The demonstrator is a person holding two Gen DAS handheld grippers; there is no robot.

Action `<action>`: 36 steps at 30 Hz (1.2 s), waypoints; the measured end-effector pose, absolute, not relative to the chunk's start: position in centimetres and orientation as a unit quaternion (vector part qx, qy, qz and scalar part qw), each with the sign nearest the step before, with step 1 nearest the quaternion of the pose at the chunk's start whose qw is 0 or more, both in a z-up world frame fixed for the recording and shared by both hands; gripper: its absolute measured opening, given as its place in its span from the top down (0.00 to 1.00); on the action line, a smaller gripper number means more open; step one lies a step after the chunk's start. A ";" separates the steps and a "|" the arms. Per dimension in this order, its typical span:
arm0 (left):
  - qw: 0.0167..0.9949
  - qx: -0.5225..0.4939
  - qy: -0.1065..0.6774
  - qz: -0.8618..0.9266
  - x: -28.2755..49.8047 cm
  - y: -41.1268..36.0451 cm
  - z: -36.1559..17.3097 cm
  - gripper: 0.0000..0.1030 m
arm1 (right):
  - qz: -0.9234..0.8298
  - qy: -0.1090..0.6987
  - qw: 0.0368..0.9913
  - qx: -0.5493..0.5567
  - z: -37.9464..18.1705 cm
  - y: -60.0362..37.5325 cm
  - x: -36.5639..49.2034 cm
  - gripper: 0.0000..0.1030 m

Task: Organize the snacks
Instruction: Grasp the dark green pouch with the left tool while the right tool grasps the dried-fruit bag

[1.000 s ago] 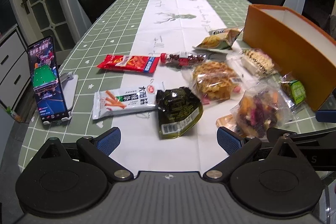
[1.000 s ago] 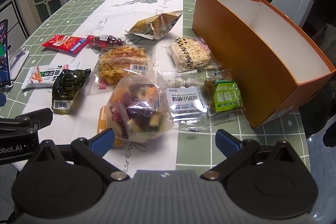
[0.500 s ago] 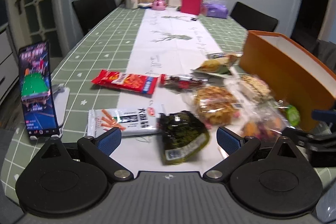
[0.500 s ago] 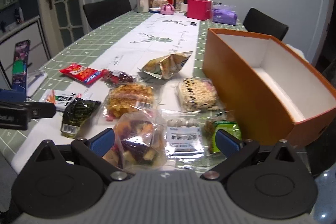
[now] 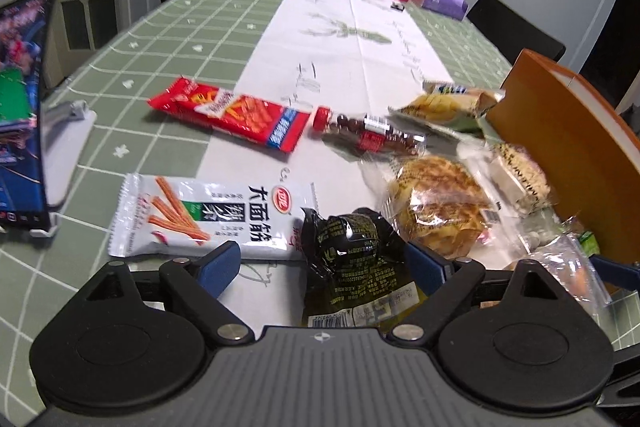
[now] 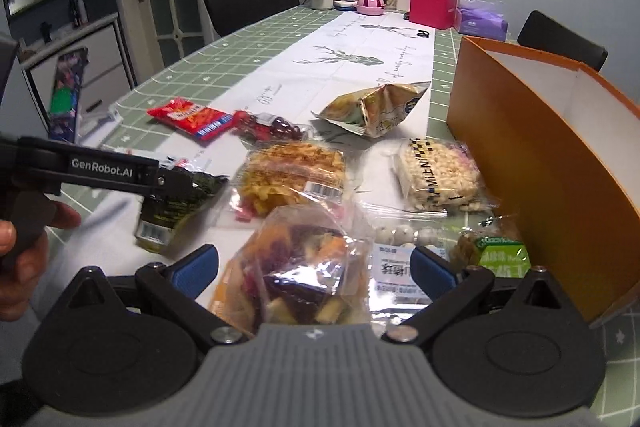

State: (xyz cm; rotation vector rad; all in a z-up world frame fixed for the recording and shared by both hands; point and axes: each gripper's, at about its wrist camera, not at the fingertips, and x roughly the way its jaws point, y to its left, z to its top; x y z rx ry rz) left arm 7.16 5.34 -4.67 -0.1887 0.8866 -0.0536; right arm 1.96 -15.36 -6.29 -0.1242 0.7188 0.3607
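Observation:
Several snack packs lie on the table beside an empty orange box [image 6: 552,147], which also shows in the left wrist view [image 5: 560,131]. My left gripper [image 5: 320,263] is open, low over the table, with a dark green pack [image 5: 352,267] between its fingers; the same pack [image 6: 172,203] and the left gripper [image 6: 176,183] show in the right wrist view. My right gripper [image 6: 312,267] is open around a clear bag of mixed dried fruit [image 6: 296,267]. A white spicy-strip pack [image 5: 208,215] and a red pack [image 5: 232,115] lie to the left.
A phone on a stand [image 5: 20,131] stands at the left table edge. A chips bag [image 6: 376,107], pastry bag [image 6: 292,175], puffed-rice bar [image 6: 436,175] and small green pack [image 6: 496,255] crowd the space before the box. Bottles and a pink box [image 6: 434,5] stand at the far end.
Both grippers have dropped lower and moved forward. The left one now straddles the dark green pack; the right one has closed in on the dried fruit bag.

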 end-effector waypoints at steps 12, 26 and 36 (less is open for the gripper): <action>0.895 -0.065 0.441 -0.028 8.0 3.7 -5.9 0.00 | 0.207 0.364 0.907 -0.052 -7.6 -15.1 2.6 0.17; 0.903 -0.033 0.427 -0.021 7.6 3.0 -5.8 0.42 | 0.209 0.365 0.907 -0.029 -7.8 -15.9 2.6 0.32; 0.904 -0.042 0.424 -0.034 7.4 3.1 -5.7 0.67 | 0.209 0.364 0.907 -0.017 -7.6 -16.3 2.5 0.34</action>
